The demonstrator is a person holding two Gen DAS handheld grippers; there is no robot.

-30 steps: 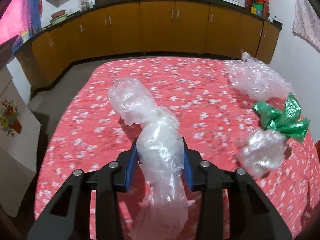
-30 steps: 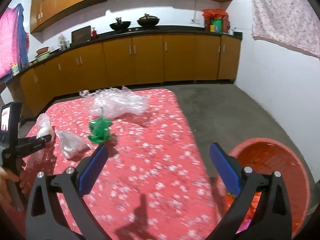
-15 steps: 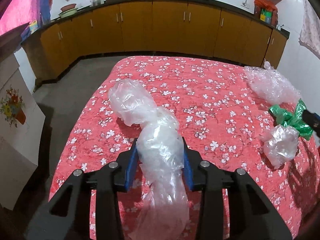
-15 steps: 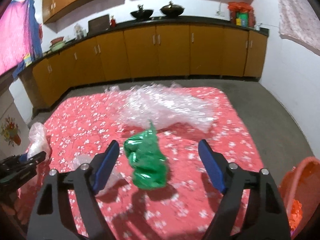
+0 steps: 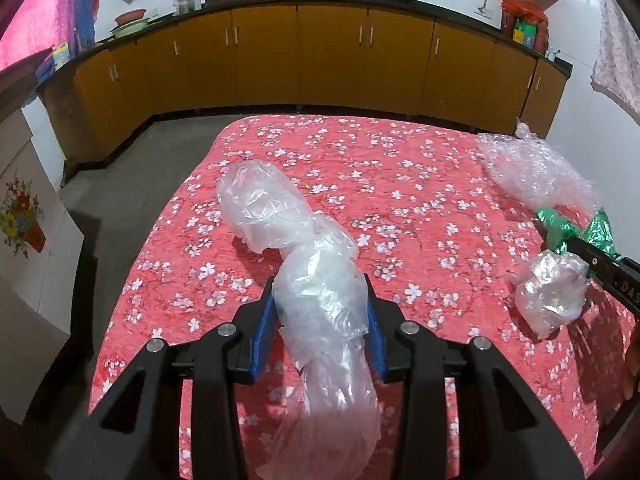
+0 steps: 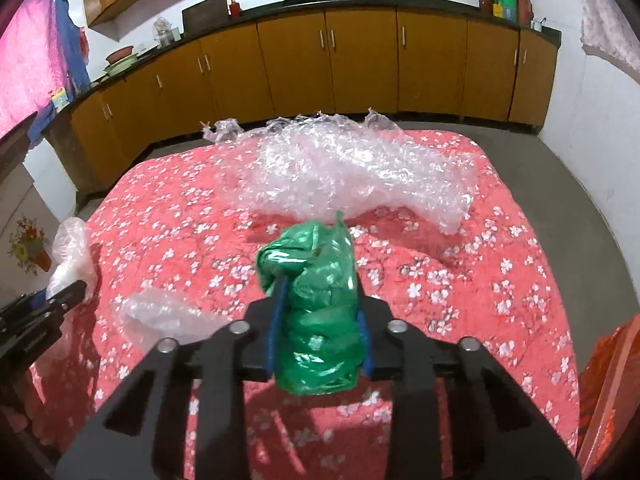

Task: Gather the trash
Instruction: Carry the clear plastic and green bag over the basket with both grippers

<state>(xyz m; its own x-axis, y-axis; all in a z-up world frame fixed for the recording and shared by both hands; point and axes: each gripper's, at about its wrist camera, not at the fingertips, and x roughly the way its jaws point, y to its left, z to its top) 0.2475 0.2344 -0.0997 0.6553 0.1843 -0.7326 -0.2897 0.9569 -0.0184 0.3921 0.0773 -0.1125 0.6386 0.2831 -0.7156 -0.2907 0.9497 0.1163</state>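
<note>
A long crumpled clear plastic bag [image 5: 316, 296] is pinched at its middle between blue pads, its puffed far end over the red flowered cloth. A crushed green foil wrapper [image 6: 316, 304] stands upright, squeezed from both sides. A small clear plastic wad [image 5: 550, 292] lies just beside it, perhaps touching, and a wide sheet of bubble wrap [image 6: 344, 172] sprawls beyond.

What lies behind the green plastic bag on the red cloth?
Behind the green plastic bag lies a heap of bubble wrap on the red cloth. The cloth beneath the wrap is hidden.
</note>
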